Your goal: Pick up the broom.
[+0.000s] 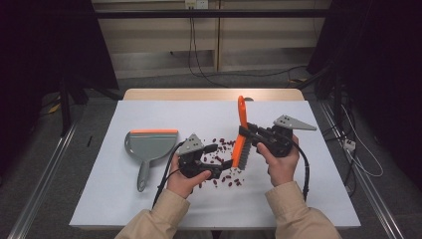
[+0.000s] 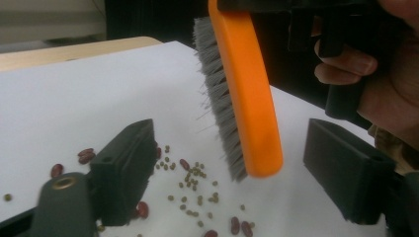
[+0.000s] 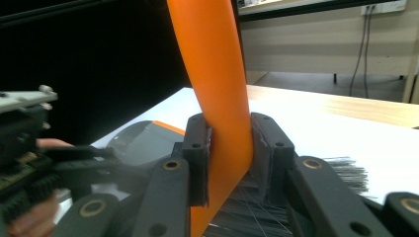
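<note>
Right tongs [image 1: 249, 135] clenched on smooth orange plastic brush [image 1: 240, 142], grey bristles, left tongs [image 1: 219, 158] released, empty.

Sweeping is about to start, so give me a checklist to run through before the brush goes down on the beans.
1. Right gripper clamped on the brush: ok, jaws pinch the orange handle.
2. Bristles clear of the table: ok, they hang above it.
3. Beans within reach of the brush: ok, scattered just beside it.
4. Left gripper free: ok, jaws open with nothing between them.
5. Dustpan ready: not ok, it lies untouched to the left, away from the beans.
</note>
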Motion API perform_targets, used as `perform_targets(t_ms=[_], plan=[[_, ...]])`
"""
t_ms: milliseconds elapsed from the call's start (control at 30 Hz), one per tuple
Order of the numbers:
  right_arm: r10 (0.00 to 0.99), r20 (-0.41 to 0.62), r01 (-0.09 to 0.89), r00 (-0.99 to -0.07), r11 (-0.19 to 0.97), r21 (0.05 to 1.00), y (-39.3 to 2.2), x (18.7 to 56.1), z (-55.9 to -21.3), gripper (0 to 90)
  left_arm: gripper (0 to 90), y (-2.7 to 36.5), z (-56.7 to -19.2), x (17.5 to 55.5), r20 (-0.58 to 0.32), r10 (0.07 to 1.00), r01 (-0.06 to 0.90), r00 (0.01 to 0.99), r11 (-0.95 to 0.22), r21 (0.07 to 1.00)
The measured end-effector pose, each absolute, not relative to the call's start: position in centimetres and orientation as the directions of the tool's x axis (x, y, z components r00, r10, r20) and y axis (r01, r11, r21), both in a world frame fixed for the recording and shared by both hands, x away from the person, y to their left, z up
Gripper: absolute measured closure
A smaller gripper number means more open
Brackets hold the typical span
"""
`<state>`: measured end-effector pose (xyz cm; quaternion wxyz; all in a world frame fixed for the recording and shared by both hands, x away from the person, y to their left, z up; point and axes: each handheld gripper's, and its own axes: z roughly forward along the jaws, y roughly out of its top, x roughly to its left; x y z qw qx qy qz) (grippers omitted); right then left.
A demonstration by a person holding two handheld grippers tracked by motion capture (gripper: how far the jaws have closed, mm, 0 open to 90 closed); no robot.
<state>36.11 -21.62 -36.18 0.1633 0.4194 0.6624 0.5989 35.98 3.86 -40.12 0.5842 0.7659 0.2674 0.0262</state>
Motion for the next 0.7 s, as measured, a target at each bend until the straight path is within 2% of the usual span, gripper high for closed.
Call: perform_targets(t_ms=[333,433,700], plan=[[0.74,0.268,0.356,-0.616,-0.042,0.934,-19.7,36.5,-35.8,70.9,43.9,2.0,-41.0,36.0,-0.279,0.469,0.418,0.838,-0.224,0.88],[0.742,0.253,0.347,-0.621,-0.03,0.937,-19.4,36.5,-35.6,70.7,64.5,1.8,-40.8,35.7,-0.25,0.485,0.405,0.838,-0.245,0.881],[0.749,0.249,0.325,-0.614,-0.047,0.945,-19.2,36.1,-35.2,69.6,70.0,2.4,-40.3,35.6,-0.241,0.553,0.415,0.797,-0.214,0.884]])
